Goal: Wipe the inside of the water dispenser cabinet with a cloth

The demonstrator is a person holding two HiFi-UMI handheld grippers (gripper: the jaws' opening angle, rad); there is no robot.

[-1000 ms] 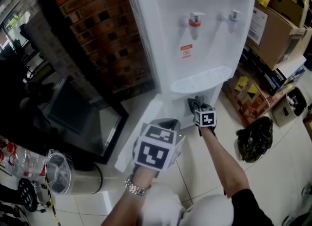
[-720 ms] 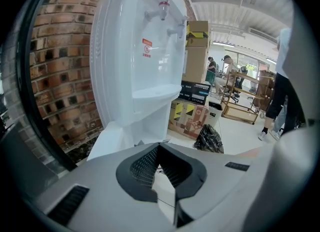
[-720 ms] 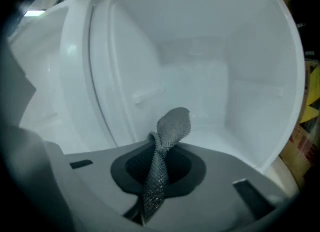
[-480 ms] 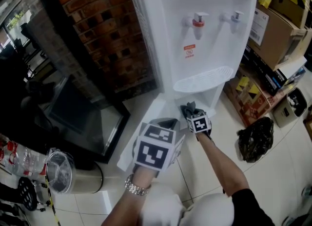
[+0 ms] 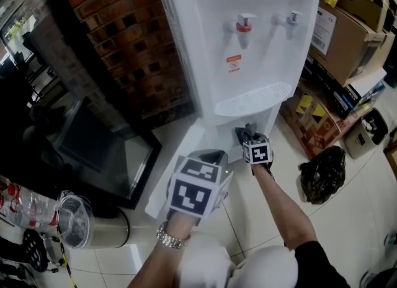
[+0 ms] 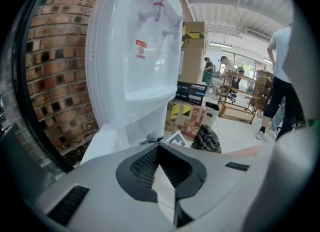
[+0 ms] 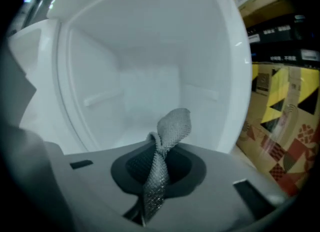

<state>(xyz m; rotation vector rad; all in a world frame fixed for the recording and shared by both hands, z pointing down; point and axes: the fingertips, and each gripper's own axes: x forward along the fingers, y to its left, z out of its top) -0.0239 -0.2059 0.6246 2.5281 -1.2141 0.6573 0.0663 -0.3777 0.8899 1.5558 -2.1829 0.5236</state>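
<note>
The white water dispenser (image 5: 248,45) stands on the tiled floor with its low cabinet door (image 5: 177,166) swung open to the left. My right gripper (image 5: 249,138) is at the cabinet opening, shut on a grey mesh cloth (image 5: 242,133). In the right gripper view the cloth (image 7: 170,131) sticks up from the gripper (image 7: 159,153), in front of the bare white cabinet interior (image 7: 150,81). My left gripper (image 5: 211,156) hangs before the open door, shut and holding nothing. In the left gripper view the gripper (image 6: 159,152) points at the dispenser (image 6: 135,61).
Cardboard boxes (image 5: 347,38) are stacked right of the dispenser, with a black bag (image 5: 319,175) and a small bin (image 5: 366,133) on the floor. A brick wall (image 5: 124,38) and a dark framed panel (image 5: 99,150) lie left. A steel container (image 5: 93,225) stands bottom left.
The right gripper with the cloth drew slightly left and out, then returned toward the cabinet opening. The left gripper has stayed where it was.
</note>
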